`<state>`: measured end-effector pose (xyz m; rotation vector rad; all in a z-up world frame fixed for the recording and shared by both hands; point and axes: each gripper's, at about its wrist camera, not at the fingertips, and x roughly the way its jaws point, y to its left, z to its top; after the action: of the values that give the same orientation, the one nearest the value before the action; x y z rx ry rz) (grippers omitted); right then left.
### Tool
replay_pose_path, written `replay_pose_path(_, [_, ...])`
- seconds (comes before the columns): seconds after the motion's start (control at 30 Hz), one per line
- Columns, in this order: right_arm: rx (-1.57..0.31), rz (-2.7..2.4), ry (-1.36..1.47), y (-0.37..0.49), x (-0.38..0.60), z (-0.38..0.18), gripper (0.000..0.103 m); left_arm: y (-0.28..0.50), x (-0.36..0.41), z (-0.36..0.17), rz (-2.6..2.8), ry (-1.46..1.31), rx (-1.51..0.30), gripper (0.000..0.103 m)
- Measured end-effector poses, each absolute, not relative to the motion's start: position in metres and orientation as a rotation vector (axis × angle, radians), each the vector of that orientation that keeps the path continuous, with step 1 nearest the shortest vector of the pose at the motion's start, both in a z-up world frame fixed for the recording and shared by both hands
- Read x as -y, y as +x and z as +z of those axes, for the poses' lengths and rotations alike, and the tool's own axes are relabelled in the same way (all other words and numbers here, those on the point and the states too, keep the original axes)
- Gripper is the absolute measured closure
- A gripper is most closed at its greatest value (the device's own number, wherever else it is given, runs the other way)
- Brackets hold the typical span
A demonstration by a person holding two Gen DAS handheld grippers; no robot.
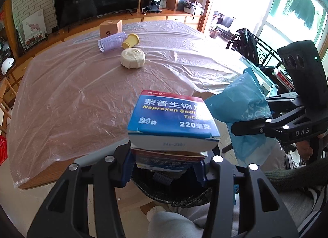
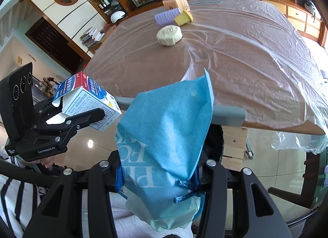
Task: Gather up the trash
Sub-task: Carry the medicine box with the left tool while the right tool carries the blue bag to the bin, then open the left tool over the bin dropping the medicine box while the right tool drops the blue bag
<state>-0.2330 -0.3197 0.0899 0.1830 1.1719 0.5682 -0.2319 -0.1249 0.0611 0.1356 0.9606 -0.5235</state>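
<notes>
On the far part of the brown table under its clear crinkled plastic sheet lay four loose things in a close group: a small tan cardboard box farthest off, a lilac ribbed plastic roller and a yellow plastic cup on its side just beside each other in front of it, and a round cream-coloured roll of tape nearest. All of them were well apart from both grippers, with bare sheet between. Past the table's near edge, a bin lined with a black bag stood on the floor. The left gripper was clamped on a blue, white and red cardboard medicine box, which stuck out beyond the fingertips, over the bin's mouth. The right gripper gripped a crumpled blue paper bag with white lettering and blue cord handles, which hid much of the table's near edge in the right wrist view. A black chair stood off the table's right side.
</notes>
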Motion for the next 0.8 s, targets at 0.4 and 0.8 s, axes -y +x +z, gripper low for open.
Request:
replay_pose_path(0.4, [-1.206,0.586,0.102,-0.242,0.303,0.073,0.056,-0.244,0.138,0.043,-0.563,0.221,-0.980,0.056])
replay_pose_path(0.8, [-1.249,0.572,0.036,-0.249,0.299,0.060,0.056,-0.247,0.141,0.030,-0.565,0.231,-1.012,0.056])
